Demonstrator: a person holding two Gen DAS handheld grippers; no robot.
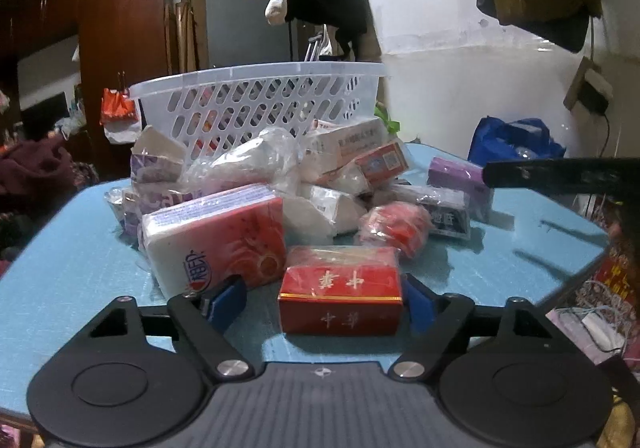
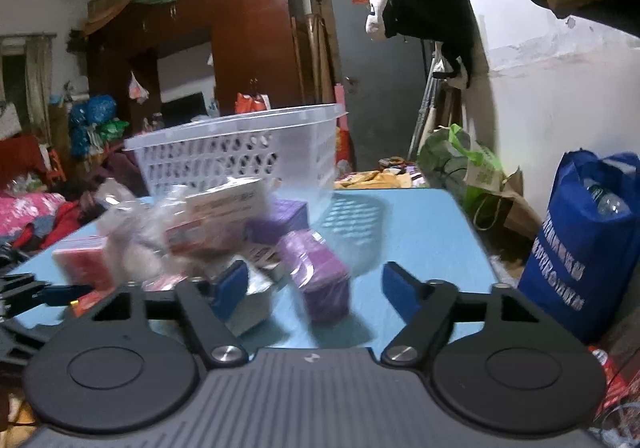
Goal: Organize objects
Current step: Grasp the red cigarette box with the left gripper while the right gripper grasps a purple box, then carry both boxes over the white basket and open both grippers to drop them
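Left wrist view: the left gripper (image 1: 324,298) has its fingers apart, flanking the red rectangular cigarette carton wrapped in clear film (image 1: 340,294), which lies flat on the light blue surface (image 1: 72,268). The right pad appears to touch the carton; the left pad stands clear of it, near the red-and-white soft tissue pack (image 1: 216,240). Risk: closing here may catch the tissue pack, and the slick film may let the carton slip. The white perforated plastic basket (image 1: 256,100) stands behind the pile; a lift must clear its rim. Right wrist view: the right gripper (image 2: 316,288) has its fingers apart, holding nothing, around the purple film-wrapped rectangular box (image 2: 320,280), which lies tilted on the surface. Motion blur obscures contact. Risk: an off-centre grasp may twist the box or push neighbouring packets toward the surface edge.
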